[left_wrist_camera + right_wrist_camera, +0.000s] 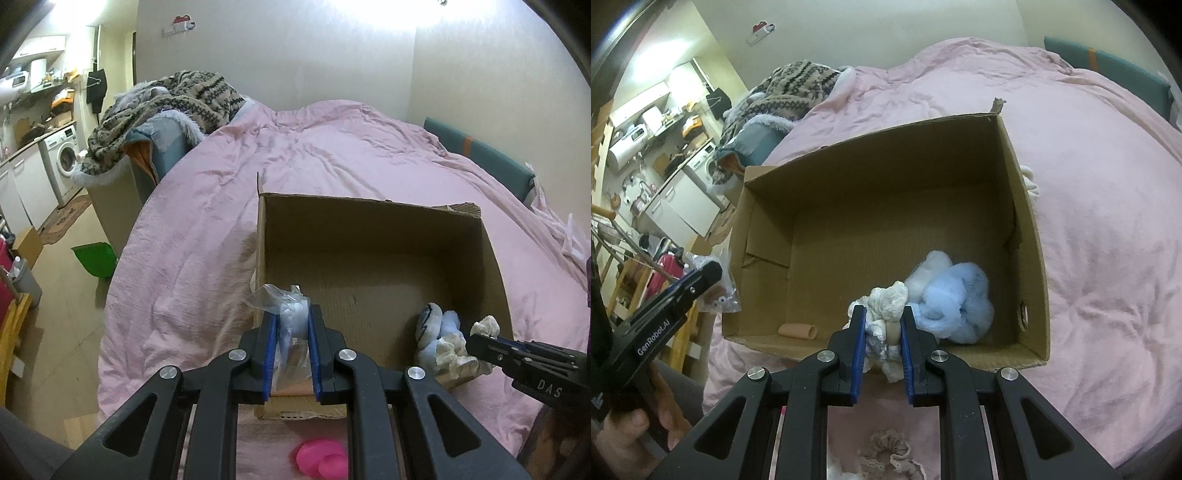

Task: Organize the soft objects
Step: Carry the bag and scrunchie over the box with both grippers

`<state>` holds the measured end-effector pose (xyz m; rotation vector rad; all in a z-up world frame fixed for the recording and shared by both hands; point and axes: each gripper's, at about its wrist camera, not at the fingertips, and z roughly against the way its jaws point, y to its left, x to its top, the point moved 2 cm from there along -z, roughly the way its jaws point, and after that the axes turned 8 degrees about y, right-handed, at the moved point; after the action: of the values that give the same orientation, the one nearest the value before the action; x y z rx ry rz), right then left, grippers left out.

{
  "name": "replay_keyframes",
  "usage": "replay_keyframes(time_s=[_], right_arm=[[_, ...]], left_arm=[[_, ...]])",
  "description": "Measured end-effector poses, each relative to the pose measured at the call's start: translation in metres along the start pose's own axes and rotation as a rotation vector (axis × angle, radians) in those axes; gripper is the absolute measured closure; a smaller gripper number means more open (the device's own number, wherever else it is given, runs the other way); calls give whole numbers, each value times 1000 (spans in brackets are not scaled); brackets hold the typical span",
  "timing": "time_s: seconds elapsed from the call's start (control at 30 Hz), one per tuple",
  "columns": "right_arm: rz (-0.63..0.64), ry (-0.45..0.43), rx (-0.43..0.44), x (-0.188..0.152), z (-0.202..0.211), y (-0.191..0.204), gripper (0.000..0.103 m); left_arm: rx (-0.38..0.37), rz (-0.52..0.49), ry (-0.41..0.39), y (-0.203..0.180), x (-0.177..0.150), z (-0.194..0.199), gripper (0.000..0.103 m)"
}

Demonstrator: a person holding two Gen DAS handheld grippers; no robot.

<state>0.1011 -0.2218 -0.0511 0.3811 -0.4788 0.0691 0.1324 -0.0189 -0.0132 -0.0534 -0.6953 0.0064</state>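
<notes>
A crumpled cream-white lacy cloth bundle [886, 306] is pinched between the blue pads of the right hand-held gripper [882, 332], which is clenched on it just over the near wall of the open brown cardboard box [886, 155]. The bundle's bulk stands up past the fingertips and leans forward, into the box. Just beyond it and slightly to the right, a fluffy pale-blue and white plush toy [949, 299] already lies on the box floor in the near right corner, near the bundle, perhaps touching it. A small peach-coloured tube-shaped piece [798, 330] lies on the floor by the near left corner, well apart from the plush.

The left hand-held gripper [291, 339] is clenched on a crinkled clear plastic bag with something white inside [286, 314], held at the box's near left corner; the bag stands upright along the fingers. In the left wrist view the box interior lies ahead and to the right of it.

The box sits on a bed covered by a rumpled pink duvet [332, 155]. A round bright-pink soft item [321, 458] and a frilly beige scrunchie-like fabric piece [890, 446] lie on the duvet in front of the box, below the grippers.

The right hand-held gripper looks nearer to a drop: its bundle probably needs only a short push forward and down beside the plush, while the left must move right over the wall.
</notes>
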Motion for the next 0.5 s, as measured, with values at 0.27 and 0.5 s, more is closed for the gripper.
replay_keyframes(time_s=[0.27, 0.5], right_arm=[[-11, -13, 16, -2, 4, -3, 82], [-31, -29, 25, 0, 9, -6, 73]], left_arm=[[-31, 7, 3, -1, 0, 1, 86], [-30, 21, -2, -1, 0, 4, 64]])
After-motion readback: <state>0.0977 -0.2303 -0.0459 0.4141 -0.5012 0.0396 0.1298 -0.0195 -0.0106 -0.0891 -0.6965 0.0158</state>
